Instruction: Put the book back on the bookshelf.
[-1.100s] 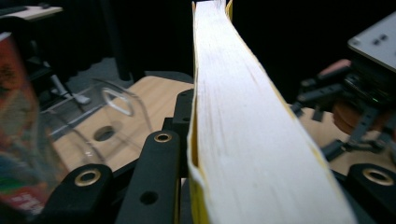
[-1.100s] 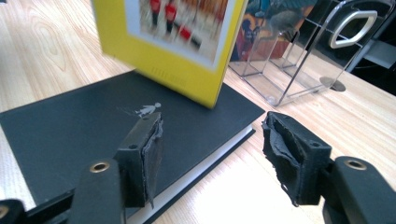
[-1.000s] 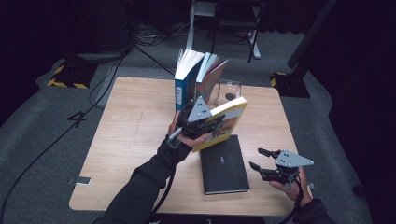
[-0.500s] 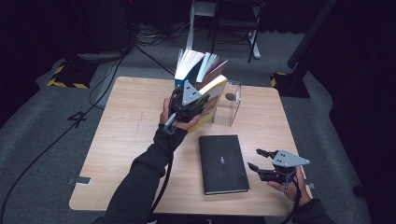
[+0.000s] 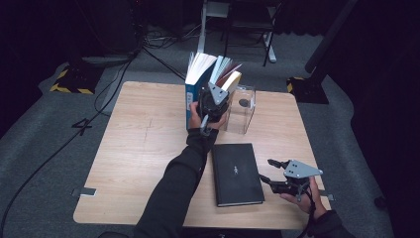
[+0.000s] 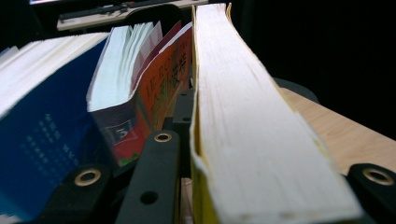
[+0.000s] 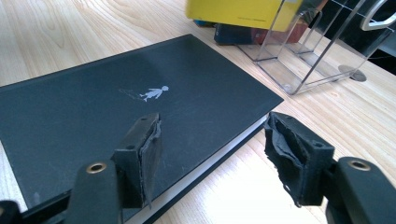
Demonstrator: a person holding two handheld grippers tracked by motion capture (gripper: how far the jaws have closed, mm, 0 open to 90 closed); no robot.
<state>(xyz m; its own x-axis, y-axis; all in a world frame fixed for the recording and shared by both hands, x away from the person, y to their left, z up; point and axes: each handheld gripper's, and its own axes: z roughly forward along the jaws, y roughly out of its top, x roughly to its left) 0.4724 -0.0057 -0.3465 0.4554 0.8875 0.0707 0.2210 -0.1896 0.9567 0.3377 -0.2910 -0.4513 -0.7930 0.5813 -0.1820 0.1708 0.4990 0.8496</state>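
A thick yellow book point(image 5: 232, 81) stands nearly upright at the back of the table, and my left gripper point(image 5: 216, 99) is shut on it. In the left gripper view its pale page edge point(image 6: 243, 130) runs up between the jaws, with an orange book point(image 6: 163, 84) and a blue book point(image 6: 42, 140) fanned open to its left. A black book point(image 5: 236, 173) with a small white figure point(image 7: 154, 92) lies flat near the front. My right gripper point(image 5: 267, 170) is open, low at that book's right edge, its worn pads point(image 7: 152, 144) astride the edge.
A clear acrylic stand point(image 5: 242, 111) sits to the right of the upright books, seen beyond the black book point(image 7: 308, 60) in the right gripper view. The blue book point(image 5: 190, 99) leans at the row's left. Bare wooden table point(image 5: 133, 148) lies to the left.
My left gripper carried the yellow book from above the black book back to the row of books and turned it upright. The right gripper barely moved.
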